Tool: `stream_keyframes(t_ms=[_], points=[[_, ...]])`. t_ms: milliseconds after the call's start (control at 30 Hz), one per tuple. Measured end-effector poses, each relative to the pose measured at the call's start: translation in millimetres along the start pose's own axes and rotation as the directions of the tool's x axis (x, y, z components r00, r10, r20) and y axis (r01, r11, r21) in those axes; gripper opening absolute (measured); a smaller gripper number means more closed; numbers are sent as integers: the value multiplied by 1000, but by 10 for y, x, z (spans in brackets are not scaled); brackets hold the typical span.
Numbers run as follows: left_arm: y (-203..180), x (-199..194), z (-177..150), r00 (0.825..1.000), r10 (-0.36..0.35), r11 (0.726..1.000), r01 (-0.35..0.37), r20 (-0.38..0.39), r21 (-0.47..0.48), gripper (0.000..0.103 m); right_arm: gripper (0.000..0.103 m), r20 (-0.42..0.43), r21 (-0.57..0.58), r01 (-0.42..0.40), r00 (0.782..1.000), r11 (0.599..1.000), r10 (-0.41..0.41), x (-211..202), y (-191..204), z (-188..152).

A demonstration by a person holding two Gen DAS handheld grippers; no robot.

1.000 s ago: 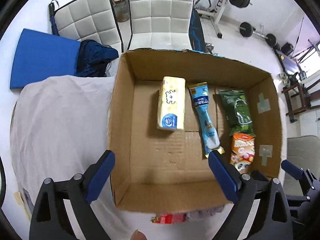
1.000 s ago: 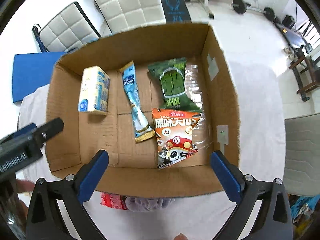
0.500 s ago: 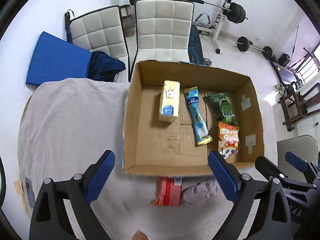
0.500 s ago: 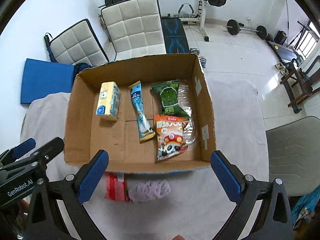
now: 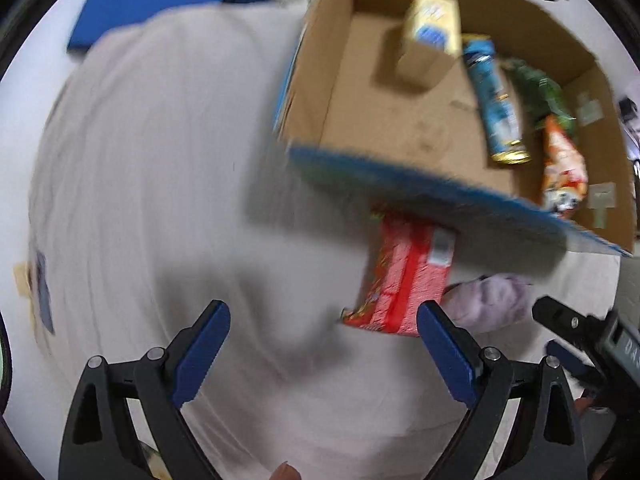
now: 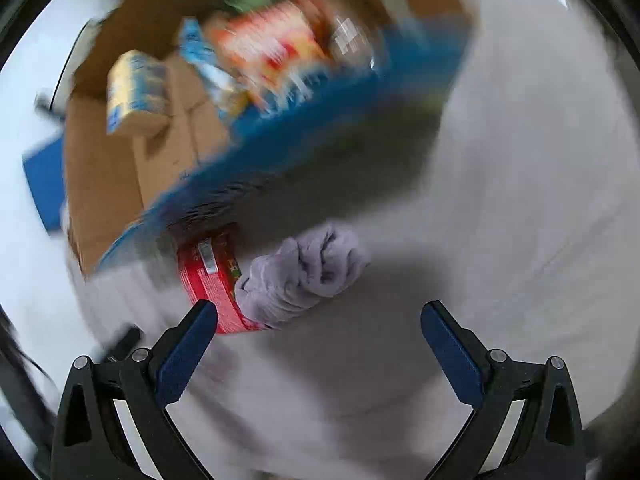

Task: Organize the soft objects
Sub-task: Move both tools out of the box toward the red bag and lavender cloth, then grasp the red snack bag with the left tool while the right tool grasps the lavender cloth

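Two grippers hang over a table draped in a pale cloth [image 5: 140, 184], both blurred by motion. No writing can be read clearly; a white label patch shows on the red packet [image 5: 404, 276], and part of some printed letters appears on the right gripper's body at the edge of the left wrist view, too cut off to make out.

The left gripper [image 5: 324, 344] is released, its blue fingers spread wide with nothing between them. The right gripper [image 6: 320, 340] is likewise spread and holds nothing.

The red packet [image 6: 212, 280] lies on the cloth with its far end tucked under the near wall of the cardboard box [image 5: 400, 120], so that end is hidden. Touching its side is a bundled lilac cloth [image 6: 304, 272], just ahead of the right gripper's left finger. In the left wrist view the lilac cloth [image 5: 492, 300] is partly hidden behind the left gripper's right finger.

Inside the box lie a yellow pack [image 5: 434, 28], a long blue packet [image 5: 494, 96], a green packet [image 5: 540, 92] and an orange packet [image 5: 564, 168]; their print is smeared. The box's near wall is blue on the outside.

A blue mat [image 5: 136, 4] lies beyond the table.
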State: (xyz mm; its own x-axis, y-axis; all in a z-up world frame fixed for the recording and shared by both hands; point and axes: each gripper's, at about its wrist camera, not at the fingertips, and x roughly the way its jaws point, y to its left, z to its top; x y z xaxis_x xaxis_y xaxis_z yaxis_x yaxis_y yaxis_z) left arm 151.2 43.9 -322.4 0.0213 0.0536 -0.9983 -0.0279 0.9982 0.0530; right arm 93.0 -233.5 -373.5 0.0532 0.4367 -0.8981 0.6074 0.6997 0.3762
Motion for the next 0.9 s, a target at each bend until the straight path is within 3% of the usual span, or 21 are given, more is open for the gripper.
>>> stream_keyframes(t_ms=[167,267,333,367,433,533,700,767,867,900], points=[[24,168,-13,1000,10,999,-11,-28,-33,96,101,-29,180,-101,994,979,108,369,-113,-13],[-21,212,-15,999,27,999,-27,-31,-18,96,96,24,196,-116,993,974,114,384,-57,-34],[-42,232,-9,999,29,999,-30,-29,-16,96,66,28,183,-125,992,975,122,395,-10,-42],[-53,240,-3,999,32,999,-33,-28,-15,96,63,26,176,-106,994,979,103,400,19,-36],[-93,262,15,999,35,999,-35,-32,-9,96,43,8,147,-110,994,983,110,418,18,-40],[-145,273,-26,999,39,999,-39,-30,5,96,43,-27,94,-82,996,992,85,353,-40,-61],[-426,404,19,998,41,995,-36,-50,88,96,43,-61,-100,51,997,994,-57,29,-211,-103],[-544,473,35,997,33,993,-25,-66,118,96,43,-79,-209,151,982,966,-170,-72,-253,-65],[-737,621,80,995,10,989,4,-94,148,96,43,-100,-264,244,955,933,-278,-72,-310,20],[-812,688,89,994,15,987,2,-105,161,96,43,-112,-252,246,953,936,-280,-50,-365,69]])
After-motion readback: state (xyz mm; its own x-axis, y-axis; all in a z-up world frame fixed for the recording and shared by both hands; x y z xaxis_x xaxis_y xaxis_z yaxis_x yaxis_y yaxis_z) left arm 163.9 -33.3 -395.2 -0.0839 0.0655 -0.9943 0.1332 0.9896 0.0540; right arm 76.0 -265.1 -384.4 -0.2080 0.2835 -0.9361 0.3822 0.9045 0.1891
